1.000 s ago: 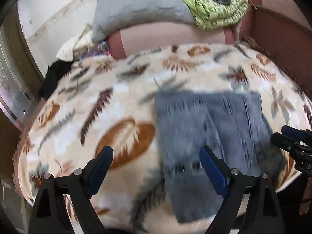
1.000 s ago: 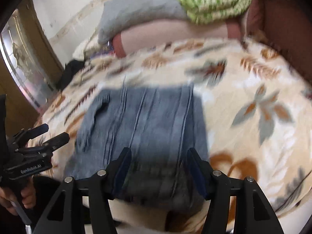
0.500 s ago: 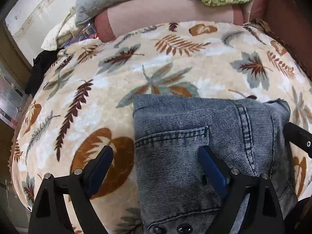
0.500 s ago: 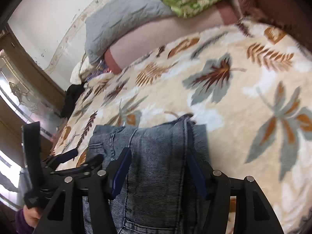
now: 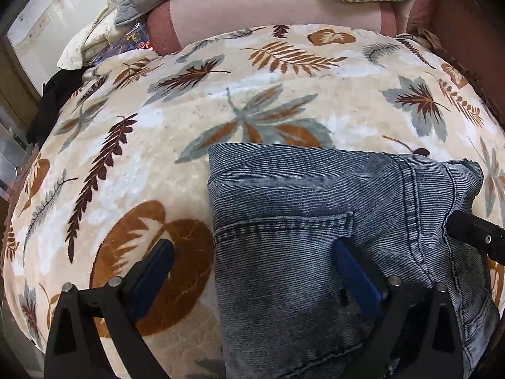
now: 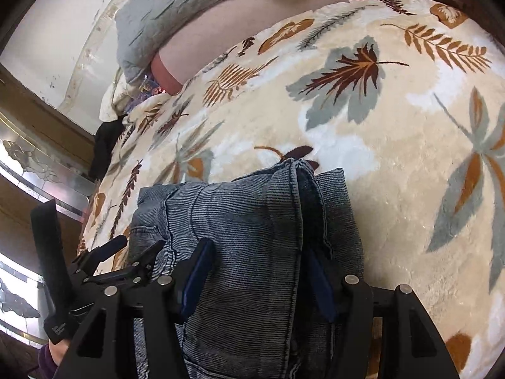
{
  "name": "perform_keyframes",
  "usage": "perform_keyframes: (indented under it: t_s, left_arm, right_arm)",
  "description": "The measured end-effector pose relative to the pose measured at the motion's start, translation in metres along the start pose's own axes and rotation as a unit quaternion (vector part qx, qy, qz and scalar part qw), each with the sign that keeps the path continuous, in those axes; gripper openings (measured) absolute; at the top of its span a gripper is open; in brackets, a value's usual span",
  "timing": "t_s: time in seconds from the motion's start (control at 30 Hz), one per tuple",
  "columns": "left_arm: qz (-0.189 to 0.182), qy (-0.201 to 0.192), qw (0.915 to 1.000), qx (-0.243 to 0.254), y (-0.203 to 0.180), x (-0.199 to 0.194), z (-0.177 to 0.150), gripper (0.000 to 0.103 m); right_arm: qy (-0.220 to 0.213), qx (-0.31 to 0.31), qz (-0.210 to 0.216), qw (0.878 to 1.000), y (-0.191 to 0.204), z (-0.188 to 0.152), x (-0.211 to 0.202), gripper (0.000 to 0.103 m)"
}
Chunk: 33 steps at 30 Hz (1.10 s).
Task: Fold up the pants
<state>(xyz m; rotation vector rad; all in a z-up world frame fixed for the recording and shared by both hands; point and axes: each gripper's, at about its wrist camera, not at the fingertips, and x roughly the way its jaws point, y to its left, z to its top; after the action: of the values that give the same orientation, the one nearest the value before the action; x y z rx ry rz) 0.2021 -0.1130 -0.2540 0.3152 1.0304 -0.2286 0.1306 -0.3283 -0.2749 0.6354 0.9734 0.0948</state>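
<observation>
Straddling the left edge of the folded jeans [image 5: 315, 237], the left gripper [image 5: 252, 271] tips steeply down, jaws opening wide, one finger over denim, the other over blanket [image 5: 284, 101]; a bite there could snag the blanket too. The right gripper [image 6: 255, 278] slants down over the jeans' right side, half spread around a thick ridge; whether its pads press, I cannot tell. Beyond, the jeans lie mid-blanket; a lopsided lift could spill the fold.

Soft, even indoor light fills both views, bright and sharp with no motion blur. Fisheye bending curves the blanket [image 5: 284, 101] ahead of each tool and darkens the corners. Faint shadow sits under the jeans [image 6: 246, 227]; the mirrored panel [image 6: 34, 164] beside the right tool glares.
</observation>
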Motion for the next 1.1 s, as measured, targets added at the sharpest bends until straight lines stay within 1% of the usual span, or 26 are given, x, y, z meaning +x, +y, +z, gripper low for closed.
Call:
perform_keyframes:
  t_s: [0.07,0.2,0.4,0.7,0.93,1.03,1.1]
  left_arm:
    - [-0.001,-0.003,1.0000,-0.002,0.000,0.002,-0.001,0.103]
    - [0.006,-0.018,0.9998,0.011,-0.003,0.001,-0.003,0.103]
    - [0.009,-0.030,0.9995,0.004,-0.002,-0.001,-0.006,0.103]
    - [0.042,-0.051,0.9978,0.011,-0.011,-0.006,-0.010,0.103]
    - [0.046,-0.056,0.9973,0.009,-0.012,-0.006,-0.011,0.103]
    - [0.039,-0.058,0.9976,0.003,-0.010,-0.006,-0.012,0.103]
    - [0.033,-0.060,0.9977,-0.001,-0.008,-0.005,-0.013,0.103]
  right_arm:
    - [0.001,0.002,0.001,1.000,0.000,0.001,0.002,0.064]
    - [-0.001,-0.001,0.001,1.000,0.000,0.001,0.001,0.064]
    - [-0.005,-0.012,0.000,1.000,0.001,-0.001,0.001,0.064]
    - [-0.007,-0.013,-0.001,1.000,0.002,-0.002,0.001,0.064]
    - [-0.011,-0.009,0.000,1.000,0.002,-0.002,0.002,0.066]
    - [-0.007,-0.006,0.010,1.000,0.001,-0.001,0.003,0.070]
    - [-0.006,-0.010,0.011,1.000,0.003,0.000,0.004,0.076]
